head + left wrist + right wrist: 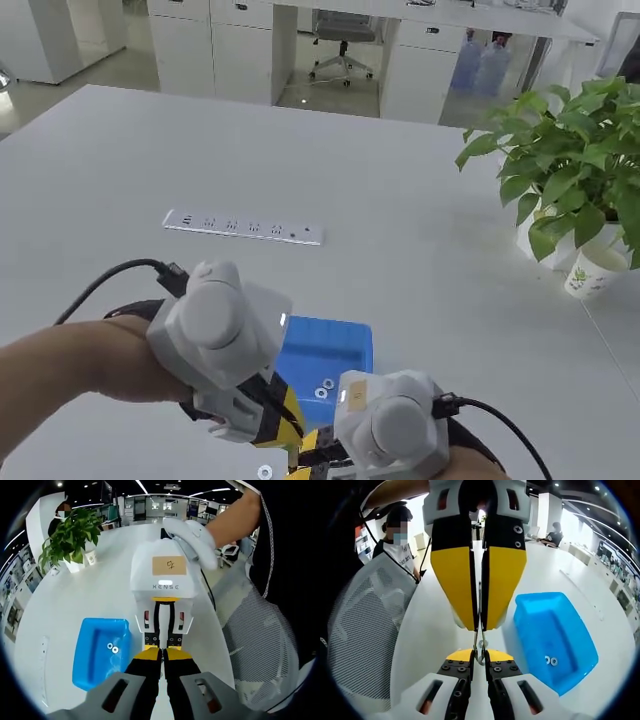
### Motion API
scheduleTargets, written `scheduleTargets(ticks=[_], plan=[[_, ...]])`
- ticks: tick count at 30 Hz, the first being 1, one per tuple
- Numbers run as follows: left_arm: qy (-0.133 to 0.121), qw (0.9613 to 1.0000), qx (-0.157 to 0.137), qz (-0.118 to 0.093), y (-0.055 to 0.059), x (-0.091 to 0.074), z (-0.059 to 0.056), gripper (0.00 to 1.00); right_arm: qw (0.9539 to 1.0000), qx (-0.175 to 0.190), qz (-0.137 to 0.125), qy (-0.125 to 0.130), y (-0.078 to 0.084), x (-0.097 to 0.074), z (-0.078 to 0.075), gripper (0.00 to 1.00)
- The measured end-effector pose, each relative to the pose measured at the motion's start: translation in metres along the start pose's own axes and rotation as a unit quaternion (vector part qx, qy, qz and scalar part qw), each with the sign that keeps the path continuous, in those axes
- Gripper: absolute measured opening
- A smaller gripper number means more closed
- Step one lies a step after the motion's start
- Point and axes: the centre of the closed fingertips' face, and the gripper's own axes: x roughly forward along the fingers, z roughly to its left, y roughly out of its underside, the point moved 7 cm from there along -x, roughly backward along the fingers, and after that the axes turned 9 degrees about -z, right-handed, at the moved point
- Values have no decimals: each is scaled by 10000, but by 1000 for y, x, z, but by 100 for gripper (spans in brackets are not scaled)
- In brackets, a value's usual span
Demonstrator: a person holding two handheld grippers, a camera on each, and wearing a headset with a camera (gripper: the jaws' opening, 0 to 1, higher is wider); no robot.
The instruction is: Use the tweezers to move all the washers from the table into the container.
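Tweezers gripped between both grippers, centre of right gripper view.
Thin steel strip, largely hidden by yellow fingers; left gripper and right gripper both clench it. Two washers lie in the blue container; a third washer lies small on the worktop.

Blue container near the table's front edge holds two washers; a third washer lies outside; thin tweezers are clamped.
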Motion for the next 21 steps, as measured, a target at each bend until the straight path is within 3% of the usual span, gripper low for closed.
scheduleTargets(ticks=[21], plan=[[-59,9999,59,-84,-22,-17,11,6,9999,-141,-37,64,-21,-20,-12,11]])
